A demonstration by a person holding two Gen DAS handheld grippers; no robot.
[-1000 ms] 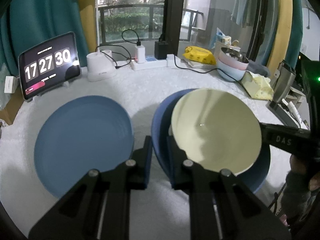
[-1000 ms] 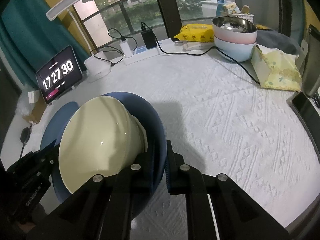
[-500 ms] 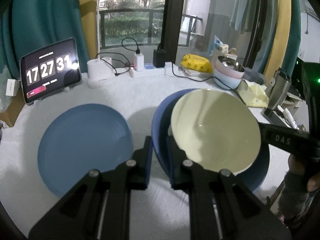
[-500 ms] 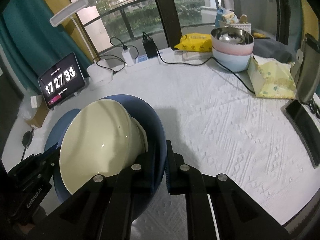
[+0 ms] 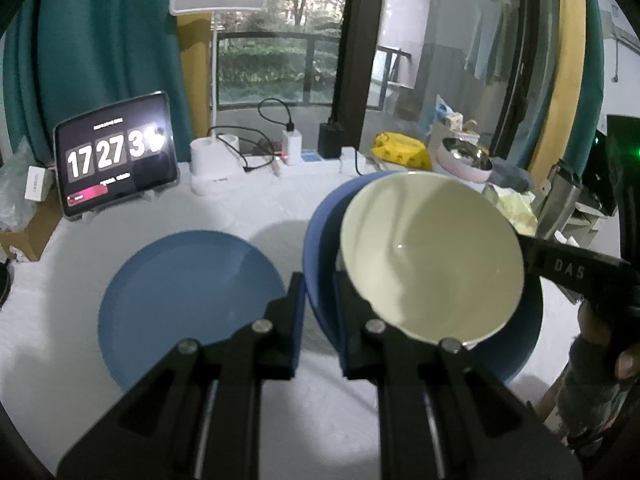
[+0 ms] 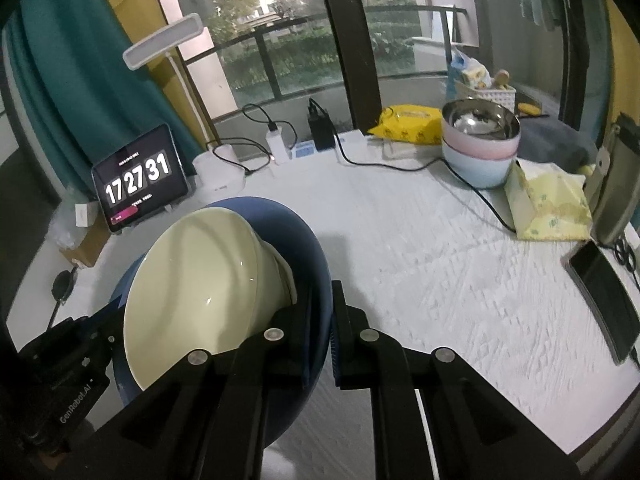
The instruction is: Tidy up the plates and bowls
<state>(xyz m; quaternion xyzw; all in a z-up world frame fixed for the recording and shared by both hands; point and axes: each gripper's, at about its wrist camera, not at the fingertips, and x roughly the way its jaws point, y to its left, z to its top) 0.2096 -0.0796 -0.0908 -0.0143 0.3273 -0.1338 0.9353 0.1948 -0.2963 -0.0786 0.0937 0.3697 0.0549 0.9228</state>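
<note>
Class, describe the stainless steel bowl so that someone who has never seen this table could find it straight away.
Start at the white table and look to its far right side, near the window. A stack of bowls stands there beside a yellow tissue pack. The steel bowl sits on top, the only shiny metal one, above a pink bowl and a pale blue bowl.

The black tablet clock [image 6: 138,178] propped on the white-clothed table read "17 27 31". The black left gripper body [image 6: 60,384] bore "GenRobot.AI". The black right gripper's arm [image 5: 572,270] showed "DAS".
</note>
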